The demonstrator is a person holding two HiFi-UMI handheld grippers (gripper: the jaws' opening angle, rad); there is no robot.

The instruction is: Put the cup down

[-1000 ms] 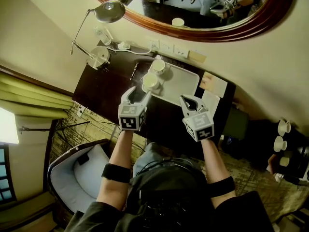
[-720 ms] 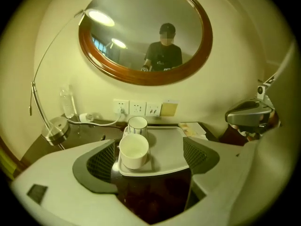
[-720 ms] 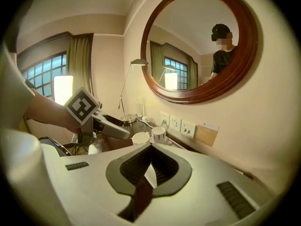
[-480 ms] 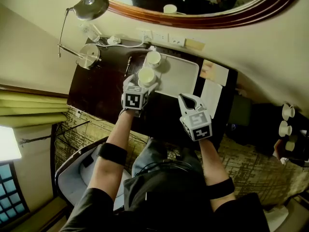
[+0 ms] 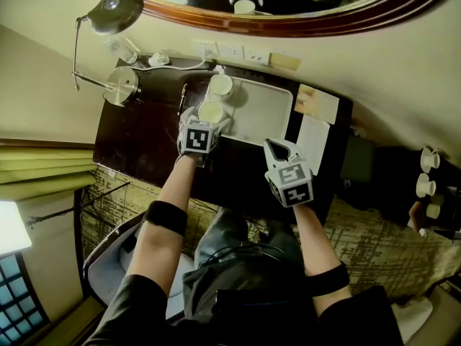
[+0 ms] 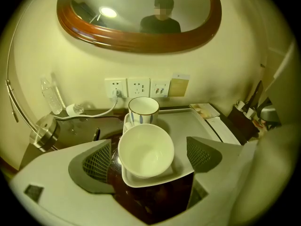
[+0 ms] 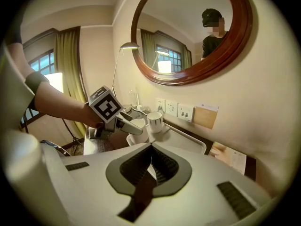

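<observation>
A plain white cup [image 6: 146, 149] stands on the near left corner of a white tray [image 6: 193, 124] on the dark desk. My left gripper [image 6: 149, 157] is open; its jaws have just been opening, and the cup sits between the pads, touched by neither. A second cup [image 6: 143, 111] with blue marks stands just behind it on the tray. In the head view the left gripper [image 5: 207, 118] brackets the cup [image 5: 210, 111] at the tray [image 5: 263, 114] corner. My right gripper [image 5: 275, 145] hovers shut and empty over the desk's near edge, right of the left one; in its own view the right gripper [image 7: 150, 148] shows closed jaws.
A desk lamp [image 5: 108, 16] and a water bottle [image 5: 119, 49] stand at the desk's far left. Wall sockets [image 5: 234, 51] with a plugged cable sit behind the tray. A pen [image 5: 181, 99] lies left of it, papers [image 5: 313, 132] to its right. A chair [image 5: 108, 265] stands below.
The left gripper came forward and down to the tray's corner with the cup, and its jaws spread off the cup. The right gripper sank a little.
</observation>
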